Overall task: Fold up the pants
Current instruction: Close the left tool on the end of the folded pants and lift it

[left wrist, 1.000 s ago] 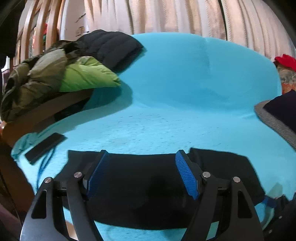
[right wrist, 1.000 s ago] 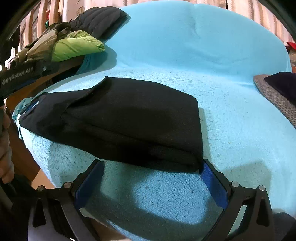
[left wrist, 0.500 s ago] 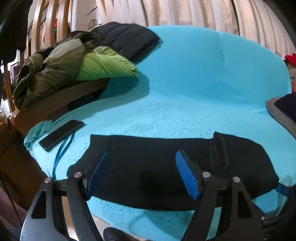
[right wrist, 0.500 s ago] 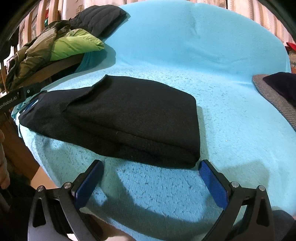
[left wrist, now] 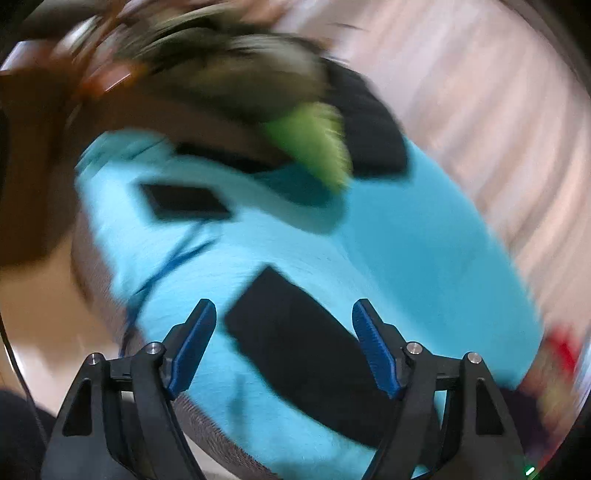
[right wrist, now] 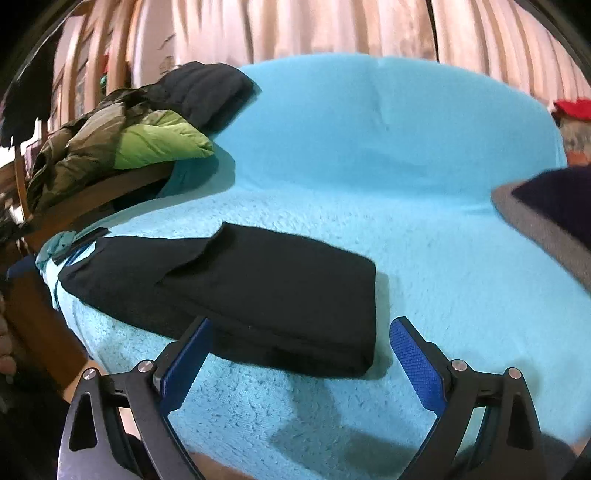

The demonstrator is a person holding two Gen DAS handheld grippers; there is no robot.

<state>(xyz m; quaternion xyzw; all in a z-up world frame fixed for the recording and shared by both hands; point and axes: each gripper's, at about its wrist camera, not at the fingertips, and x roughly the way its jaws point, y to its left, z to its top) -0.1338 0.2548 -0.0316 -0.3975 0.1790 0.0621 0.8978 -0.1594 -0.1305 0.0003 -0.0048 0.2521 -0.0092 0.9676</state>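
Folded pants [right wrist: 258, 291]: sharp from right gripper [right wrist: 299, 334] (jaws closing, empty), left's blurred, wide

This is a home, a lived-in sitting room. A sofa [right wrist: 369, 155] draped in a fuzzy turquoise cover fills the middle of the right wrist view, with pale pleated curtains [right wrist: 332, 29] hanging behind its back. Over the sofa's left armrest lies a heap of padded jackets [right wrist: 140, 125] in olive, lime green and black. Bentwood chair backs [right wrist: 110, 55] stand past that armrest. Folded black pants [right wrist: 258, 288] lie near the seat's front edge, and a dark cushion with a grey border [right wrist: 546, 218] sits at the seat's right end.
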